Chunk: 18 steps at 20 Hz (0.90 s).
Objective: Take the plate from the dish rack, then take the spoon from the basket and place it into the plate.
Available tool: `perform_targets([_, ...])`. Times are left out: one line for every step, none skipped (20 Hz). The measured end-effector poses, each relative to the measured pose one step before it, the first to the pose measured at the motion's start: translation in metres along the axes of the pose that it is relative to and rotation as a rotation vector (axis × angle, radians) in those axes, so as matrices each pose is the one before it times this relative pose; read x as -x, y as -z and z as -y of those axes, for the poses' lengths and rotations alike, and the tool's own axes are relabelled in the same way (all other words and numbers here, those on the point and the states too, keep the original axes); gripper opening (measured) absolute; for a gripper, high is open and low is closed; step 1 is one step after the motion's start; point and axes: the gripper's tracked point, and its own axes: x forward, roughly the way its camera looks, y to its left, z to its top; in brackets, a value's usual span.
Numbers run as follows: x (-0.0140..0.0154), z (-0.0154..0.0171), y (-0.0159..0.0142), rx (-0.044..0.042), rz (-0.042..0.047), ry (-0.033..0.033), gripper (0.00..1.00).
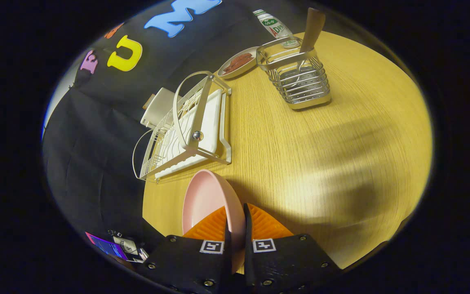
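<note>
Jaws pinch my pink plate (208, 200) by its rim, on edge above the surface (320, 155); it could slip from so slight a hold.

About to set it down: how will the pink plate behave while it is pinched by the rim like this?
The pink plate looks rigid and keeps its shape between the gripper fingers, so it probably won't flex. Held on edge by one rim, it may pivot or swing. Its smooth, slightly glossy surface suggests it could slip if the hold loosens above the table.
</note>
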Motion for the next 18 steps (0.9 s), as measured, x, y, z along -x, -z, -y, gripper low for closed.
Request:
perform_targets([-0.00127, 0.00126, -0.00024, -0.00674, -0.00055, -0.00443, 0.11])
perform_targets([-0.00255, 0.00151, -0.00003, -0.00929, 0.00192, -0.00365, 0.11])
perform_targets([-0.00317, 0.00303, -0.00036, -0.01793, -0.00216, 0.00174, 0.11])
perform_targets([-0.00076, 0.0017, -0.00185, -0.01357, 0.00387, 0.00101, 0.11])
perform_targets([0.00079, 0.0014, -0.00205, -0.00272, 0.00764, 0.00186, 0.11])
perform_targets([0.00094, 0.00098, -0.00014, -0.00274, 0.00718, 0.00888, 0.11])
perform_targets([-0.00075, 0.00147, -0.00148, 0.00699, 0.00981, 0.01142, 0.14])
perform_targets([0.00142, 0.00644, -0.00127, 0.02739, 0.00875, 0.04014, 0.16])
perform_targets([0.00805, 0.01015, -0.00398, 0.04113, 0.0052, 0.04258, 0.23])
perform_targets([0.00453, 0.0036, -0.00479, 0.05194, 0.02629, 0.03389, 0.3])
perform_targets([0.00908, -0.0012, -0.00921, 0.04075, 0.04603, 0.01552, 0.37])
perform_targets([0.00925, 0.00316, -0.01171, 0.04733, 0.05648, 0.02819, 0.45])
perform_targets([0.01145, 0.0012, -0.0164, 0.04764, 0.06632, 0.01349, 0.45])
perform_targets([0.00853, 0.00001, -0.01448, 0.0442, 0.07036, 0.01055, 0.45])
perform_targets([0.01013, 0.00332, -0.02012, 0.0637, 0.09409, 0.01823, 0.45])
perform_targets([0.00836, 0.00735, -0.01844, 0.06414, 0.08344, 0.02963, 0.45])
perform_targets([0.00664, 0.00753, -0.01591, 0.05622, 0.05988, 0.02481, 0.45])
perform_targets([0.00705, 0.00827, -0.01177, 0.06197, 0.05202, 0.03178, 0.45])
